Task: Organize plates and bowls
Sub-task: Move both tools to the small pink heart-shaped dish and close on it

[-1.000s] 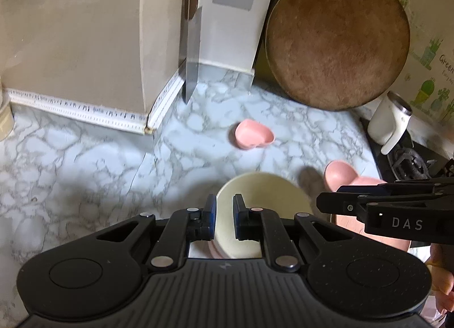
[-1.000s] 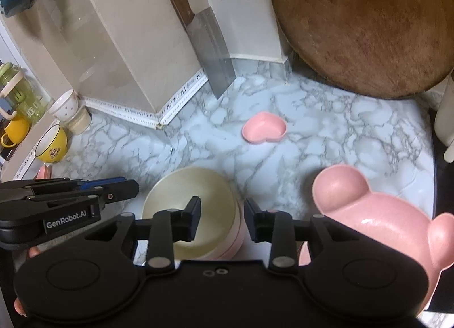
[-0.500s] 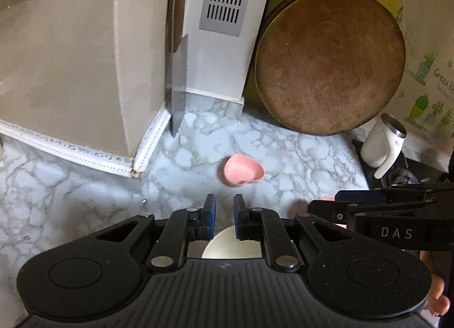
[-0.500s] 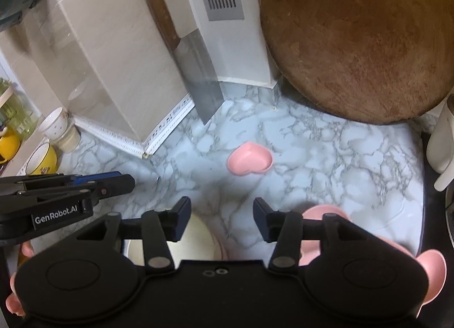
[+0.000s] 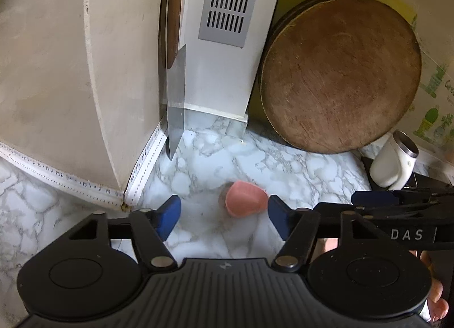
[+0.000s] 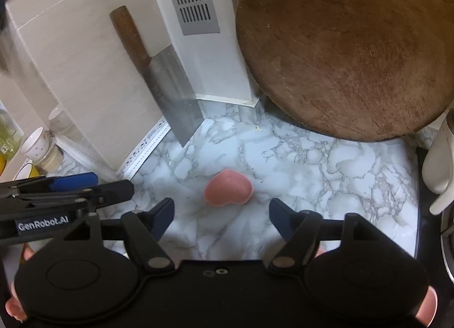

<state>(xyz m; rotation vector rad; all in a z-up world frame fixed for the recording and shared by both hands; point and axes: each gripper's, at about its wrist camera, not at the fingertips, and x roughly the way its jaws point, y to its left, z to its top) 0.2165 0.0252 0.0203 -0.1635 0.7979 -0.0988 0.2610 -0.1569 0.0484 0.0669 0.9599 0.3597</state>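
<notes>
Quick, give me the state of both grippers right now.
Left gripper: open, jaws just been opening, holding nothing; small pink heart-shaped dish lies ahead on the marble counter.
Right gripper: open, jaws just been opening, holding nothing.

Both tools, left tool [image 5: 222, 216] and right tool [image 6: 221, 217], have just opened, empty, nearer the pink dish [image 5: 246, 199].

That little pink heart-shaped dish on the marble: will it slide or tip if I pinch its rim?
The pink heart dish looks small, shallow and rigid, so probably light. On the glossy marble counter it may skate when nudged. Its low, wide shape makes tipping unlikely.
</notes>
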